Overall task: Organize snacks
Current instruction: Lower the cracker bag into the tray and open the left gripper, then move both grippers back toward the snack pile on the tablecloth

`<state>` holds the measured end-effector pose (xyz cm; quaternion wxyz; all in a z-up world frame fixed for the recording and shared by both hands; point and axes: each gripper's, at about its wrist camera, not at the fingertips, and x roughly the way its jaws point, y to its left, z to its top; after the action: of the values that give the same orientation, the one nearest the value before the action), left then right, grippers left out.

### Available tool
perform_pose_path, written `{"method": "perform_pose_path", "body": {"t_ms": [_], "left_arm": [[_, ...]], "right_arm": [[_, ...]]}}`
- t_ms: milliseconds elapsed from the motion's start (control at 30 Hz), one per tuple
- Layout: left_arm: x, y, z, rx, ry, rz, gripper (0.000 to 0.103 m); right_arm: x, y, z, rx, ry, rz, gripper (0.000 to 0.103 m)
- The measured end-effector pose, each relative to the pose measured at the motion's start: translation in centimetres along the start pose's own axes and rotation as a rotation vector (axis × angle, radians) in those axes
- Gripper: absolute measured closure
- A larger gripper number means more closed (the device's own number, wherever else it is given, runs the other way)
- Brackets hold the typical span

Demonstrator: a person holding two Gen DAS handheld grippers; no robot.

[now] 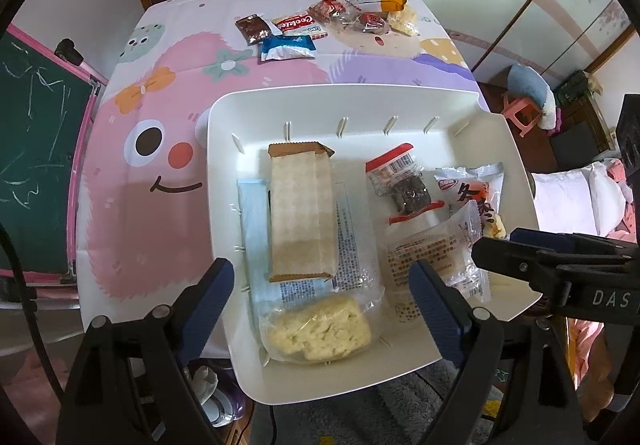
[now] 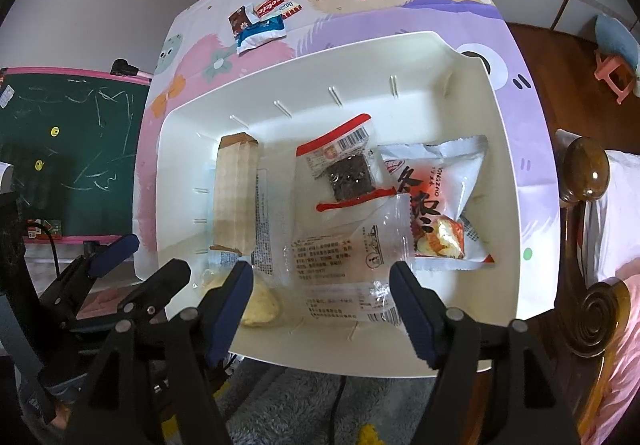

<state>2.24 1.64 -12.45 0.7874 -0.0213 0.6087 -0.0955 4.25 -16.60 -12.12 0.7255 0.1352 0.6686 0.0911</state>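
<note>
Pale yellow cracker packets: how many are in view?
2: near packet in the white bin; far packet on the table. More may hide beneath others.

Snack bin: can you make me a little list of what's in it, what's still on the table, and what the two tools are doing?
bin: white bin, on the cartoon tablecloth
inside: tan wafer pack, crumbly yellow snack, dark brownie pack, other wrapped snacks
still out: blue packet, red cookie packet, more at the far edge
left tool: open, empty
right tool: open, empty
</note>
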Motion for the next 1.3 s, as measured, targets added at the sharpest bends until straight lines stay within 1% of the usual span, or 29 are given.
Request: {"method": "perform_pose_path", "body": {"t_ms": [200, 367, 500, 633, 667, 700, 733, 767, 1033, 1200, 1300], "left_arm": [[0.2, 0.1, 0.1, 0.000, 0.006, -0.003, 0.014], [0.1, 0.2, 0.2, 0.000, -0.005, 0.004, 0.014], [-0.1, 0.7, 0.8, -0.002, -0.012, 0.003, 0.014], [-0.5, 0.8, 1.5, 0.024, -0.023, 0.006, 0.014], [-0.6, 0.8, 1.7, 0.031, -0.023, 0.004, 0.012], [-0.6, 0.8, 1.9, 0.039, -0.020, -0.003, 0.007], [-0.6, 0.7, 2.0, 0.047, -0.016, -0.013, 0.005], [-0.6, 0.7, 2.2, 0.053, -0.012, -0.018, 0.005], [-0.5, 1.3, 3.6, 0.045, 0.003, 0.009, 0.005], [-2.4, 2.6, 6.1, 0.035, -0.046, 0.033, 0.005], [-3.9, 3.2, 8.6, 0.042, -0.102, 0.056, 0.005]], "right_arm": [[0.0, 0.2, 0.1, -0.013, -0.001, 0.002, 0.032], [0.2, 0.4, 0.4, -0.020, 0.002, 0.003, 0.032], [0.4, 0.5, 0.7, -0.025, 0.003, 0.004, 0.032], [0.7, 0.7, 1.2, -0.030, 0.009, 0.004, 0.032], [0.7, 0.7, 1.4, -0.030, 0.011, 0.005, 0.032], [0.8, 0.8, 1.5, -0.030, 0.013, 0.007, 0.032], [0.8, 0.8, 1.6, -0.032, 0.014, 0.008, 0.032], [0.9, 0.9, 1.8, -0.034, 0.014, 0.009, 0.032], [1.0, 1.5, 3.0, -0.049, 0.010, 0.010, 0.032], [0.4, 1.9, 4.6, -0.066, -0.005, 0.001, 0.032], [-0.7, 2.5, 6.3, -0.087, -0.034, -0.003, 0.032]]}}
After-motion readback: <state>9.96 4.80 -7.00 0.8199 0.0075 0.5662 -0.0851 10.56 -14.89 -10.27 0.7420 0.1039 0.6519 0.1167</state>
